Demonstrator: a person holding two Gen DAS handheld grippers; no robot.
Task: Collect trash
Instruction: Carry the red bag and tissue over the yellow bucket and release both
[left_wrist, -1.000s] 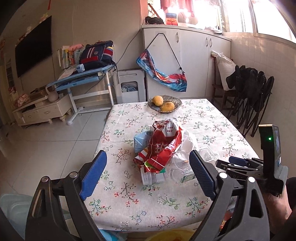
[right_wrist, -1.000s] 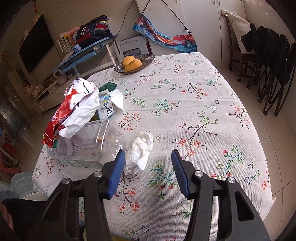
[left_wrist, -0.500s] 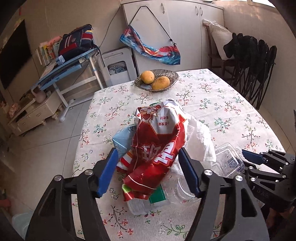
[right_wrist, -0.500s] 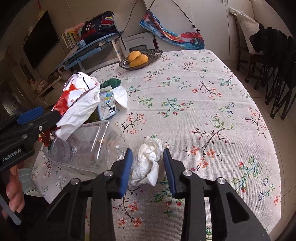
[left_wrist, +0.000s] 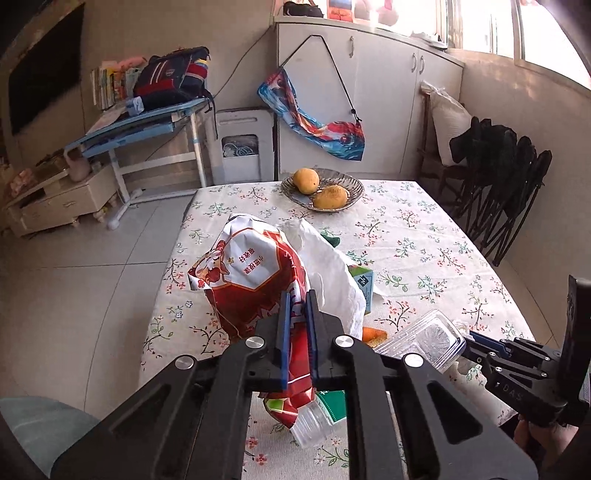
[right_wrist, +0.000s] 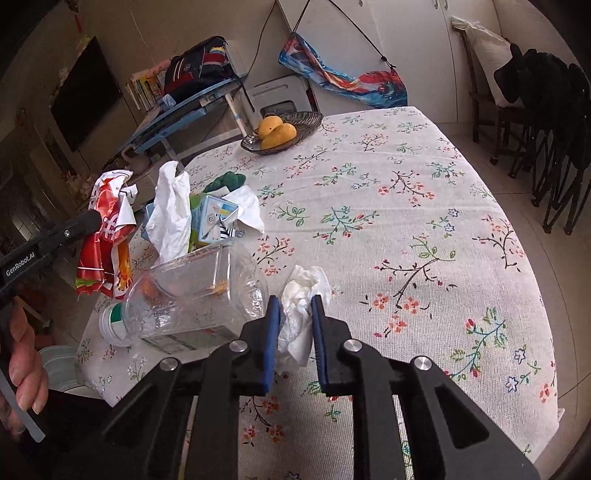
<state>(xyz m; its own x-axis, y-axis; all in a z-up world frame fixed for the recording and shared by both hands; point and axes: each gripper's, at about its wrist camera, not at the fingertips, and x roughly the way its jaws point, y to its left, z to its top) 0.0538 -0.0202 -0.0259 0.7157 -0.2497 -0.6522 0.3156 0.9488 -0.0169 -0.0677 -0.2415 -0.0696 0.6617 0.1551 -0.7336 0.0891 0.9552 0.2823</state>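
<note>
left wrist view: left gripper (left_wrist: 295, 314) fingers had just closed on the red wrapper (left_wrist: 255, 284) near the counter (left_wrist: 424, 229) edge; right gripper (right_wrist: 294, 314) fingers had just closed, pinching the white tissue (right_wrist: 301, 295), open cloth beyond.

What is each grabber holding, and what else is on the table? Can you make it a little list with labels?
left gripper: shut on the red snack bag
right gripper: jaws just closed in, pinching the crumpled tissue
trash pile: clear plastic bottle lying on its side, small carton, white plastic bag
not trash: bowl with two mangoes
table: flowered cloth
</note>
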